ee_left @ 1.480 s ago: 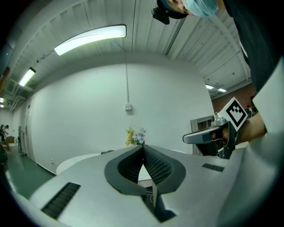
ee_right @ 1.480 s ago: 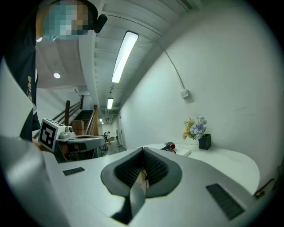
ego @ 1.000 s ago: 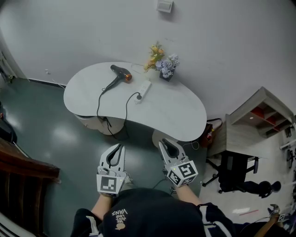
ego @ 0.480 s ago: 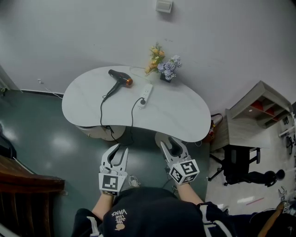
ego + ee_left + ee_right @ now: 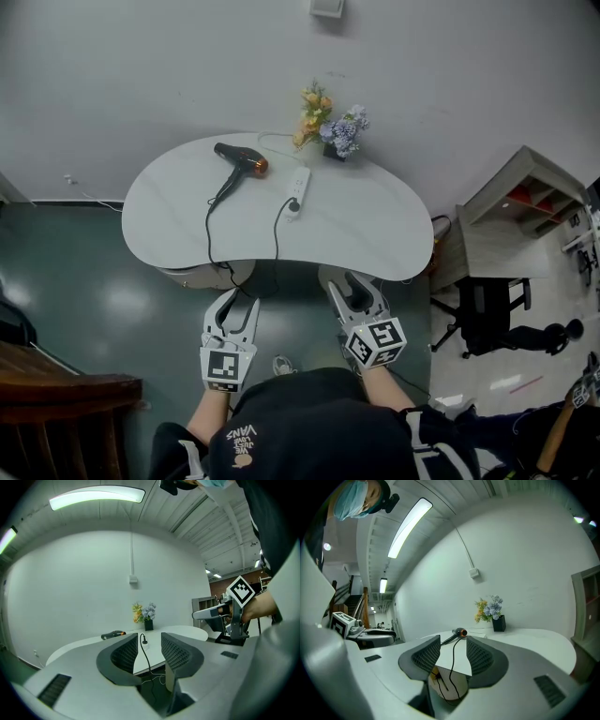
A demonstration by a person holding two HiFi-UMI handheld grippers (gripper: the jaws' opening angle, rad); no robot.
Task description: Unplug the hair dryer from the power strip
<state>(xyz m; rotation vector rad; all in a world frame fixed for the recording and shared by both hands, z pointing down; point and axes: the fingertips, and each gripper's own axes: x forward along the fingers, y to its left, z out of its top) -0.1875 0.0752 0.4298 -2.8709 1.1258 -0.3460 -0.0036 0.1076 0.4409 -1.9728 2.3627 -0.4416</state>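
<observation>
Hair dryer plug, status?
Left gripper, right gripper: jaws just opened, empty, short of table. Hair dryer plug in power strip. Nothing in the way.

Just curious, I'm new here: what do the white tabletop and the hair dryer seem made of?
Tabletop: smooth, even white surface, perhaps laminate or stone; unclear from here. Hair dryer: dark matte body, probably plastic, with a copper-coloured end ring, possibly metal.
</observation>
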